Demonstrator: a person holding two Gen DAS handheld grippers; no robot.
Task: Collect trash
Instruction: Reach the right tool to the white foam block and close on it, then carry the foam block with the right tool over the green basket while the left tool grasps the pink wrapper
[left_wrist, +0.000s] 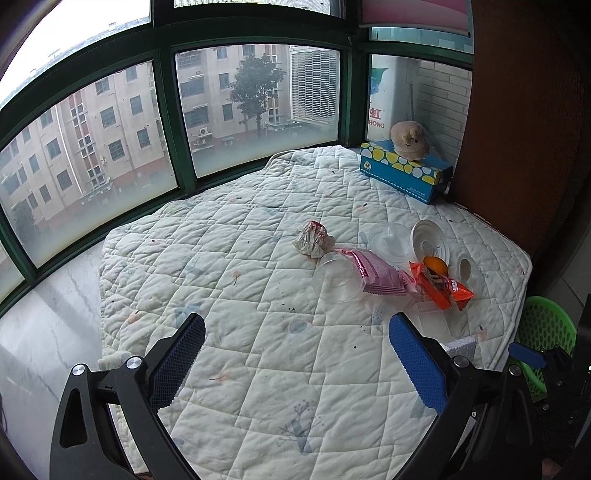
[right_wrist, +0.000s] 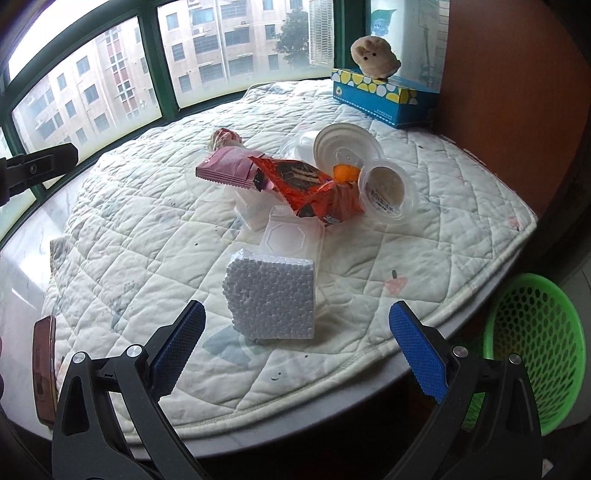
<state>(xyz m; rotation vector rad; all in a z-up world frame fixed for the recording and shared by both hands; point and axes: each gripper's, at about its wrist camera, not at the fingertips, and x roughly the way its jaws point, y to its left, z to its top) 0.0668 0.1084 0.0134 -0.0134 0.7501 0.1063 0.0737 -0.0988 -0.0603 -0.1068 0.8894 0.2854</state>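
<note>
Trash lies on a white quilted mat (left_wrist: 258, 229): a crumpled paper ball (left_wrist: 313, 239), a clear plastic cup (left_wrist: 334, 277), a pink wrapper (left_wrist: 373, 275), an orange wrapper (left_wrist: 441, 283) and white lids (left_wrist: 430, 238). My left gripper (left_wrist: 295, 332) is open and empty above the mat, short of the pile. In the right wrist view a white foam block (right_wrist: 271, 295) lies just ahead of my open, empty right gripper (right_wrist: 295, 325). Behind it are a clear container (right_wrist: 291, 238), the orange wrapper (right_wrist: 314, 188), the pink wrapper (right_wrist: 227, 170) and a small cup (right_wrist: 388, 190).
A green mesh basket (right_wrist: 535, 354) stands on the floor right of the mat, also in the left wrist view (left_wrist: 546, 328). A blue tissue box (right_wrist: 384, 98) with a plush toy (right_wrist: 375, 57) sits at the back by the window. A wooden panel (left_wrist: 524, 129) is on the right.
</note>
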